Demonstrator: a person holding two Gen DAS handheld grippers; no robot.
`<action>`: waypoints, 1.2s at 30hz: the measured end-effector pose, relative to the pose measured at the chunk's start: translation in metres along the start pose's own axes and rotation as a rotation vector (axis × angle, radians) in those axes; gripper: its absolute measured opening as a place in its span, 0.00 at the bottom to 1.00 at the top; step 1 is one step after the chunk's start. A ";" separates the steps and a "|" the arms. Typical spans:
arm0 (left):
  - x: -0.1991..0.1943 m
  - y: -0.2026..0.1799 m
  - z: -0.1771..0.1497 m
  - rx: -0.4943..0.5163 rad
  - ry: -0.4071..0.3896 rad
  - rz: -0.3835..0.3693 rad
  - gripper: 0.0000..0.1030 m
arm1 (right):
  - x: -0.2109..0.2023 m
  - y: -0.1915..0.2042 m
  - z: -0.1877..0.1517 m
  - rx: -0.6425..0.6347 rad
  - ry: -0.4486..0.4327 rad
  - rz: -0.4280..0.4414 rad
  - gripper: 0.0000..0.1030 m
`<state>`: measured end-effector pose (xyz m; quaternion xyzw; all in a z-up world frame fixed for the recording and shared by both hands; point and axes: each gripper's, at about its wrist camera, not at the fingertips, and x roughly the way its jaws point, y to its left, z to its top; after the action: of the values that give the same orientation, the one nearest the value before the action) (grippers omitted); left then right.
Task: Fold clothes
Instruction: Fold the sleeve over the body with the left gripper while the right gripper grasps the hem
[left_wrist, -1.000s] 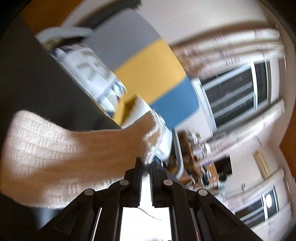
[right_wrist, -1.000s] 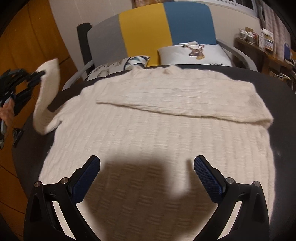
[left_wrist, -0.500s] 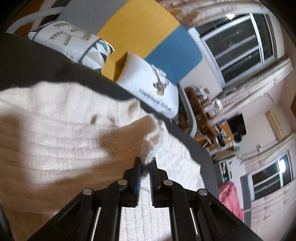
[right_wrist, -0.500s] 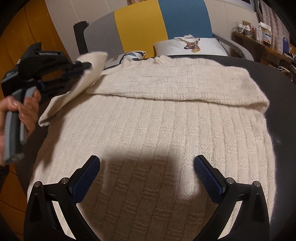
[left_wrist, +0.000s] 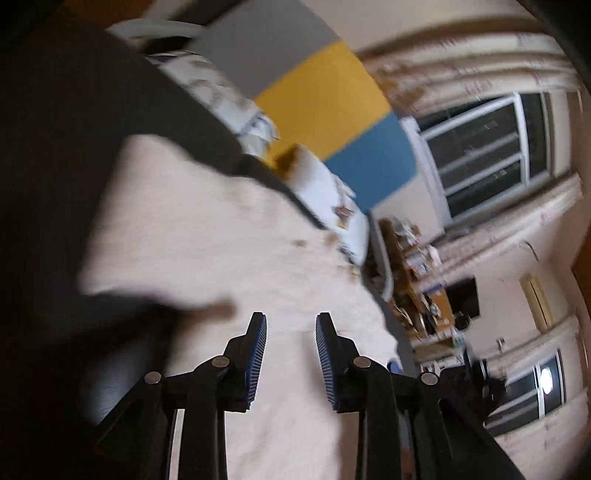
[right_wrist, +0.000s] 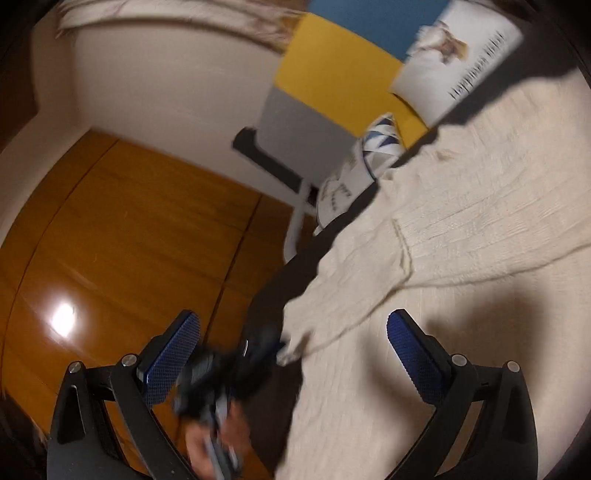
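A cream knitted sweater (left_wrist: 229, 251) (right_wrist: 480, 229) lies spread on a black round table (left_wrist: 74, 155) (right_wrist: 288, 269), one sleeve folded across its body. My left gripper (left_wrist: 290, 350) hangs low over the knit near the table's left edge. Its jaws are opening and nothing sits between the blue pads (left_wrist: 256, 354). In the right wrist view, the left gripper (right_wrist: 258, 354) is a dark blur held by a hand (right_wrist: 218, 439), just off the end of the other sleeve (right_wrist: 299, 336), which lies on the sweater. My right gripper (right_wrist: 291, 317) stands wide open over the table's left edge, holding nothing.
A sofa with a grey, yellow and blue back (left_wrist: 332, 110) (right_wrist: 332, 85) and two printed cushions (right_wrist: 458, 51) stands behind the table. Polished wooden floor (right_wrist: 122, 240) lies to the left. Windows (left_wrist: 487, 155) and a cluttered shelf (left_wrist: 413, 258) are at the right.
The left gripper carried the sleeve cuff over the sweater, then let it go; its jaws now stand apart. The right gripper's view has rolled and swung left toward the floor.
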<state>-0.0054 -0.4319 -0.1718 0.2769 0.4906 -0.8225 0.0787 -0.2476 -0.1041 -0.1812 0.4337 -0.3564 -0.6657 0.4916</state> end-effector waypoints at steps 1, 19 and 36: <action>-0.008 0.008 -0.004 0.010 -0.015 0.032 0.27 | 0.009 -0.005 0.001 0.017 -0.002 -0.013 1.00; -0.038 0.057 -0.033 0.080 -0.075 0.160 0.27 | 0.088 -0.040 0.005 0.050 -0.023 -0.258 0.54; -0.013 0.057 -0.009 -0.360 -0.041 -0.148 0.42 | 0.122 0.046 0.022 -0.187 0.128 -0.372 0.08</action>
<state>0.0322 -0.4553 -0.2118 0.2045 0.6471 -0.7305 0.0763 -0.2690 -0.2328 -0.1592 0.4860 -0.1749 -0.7461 0.4201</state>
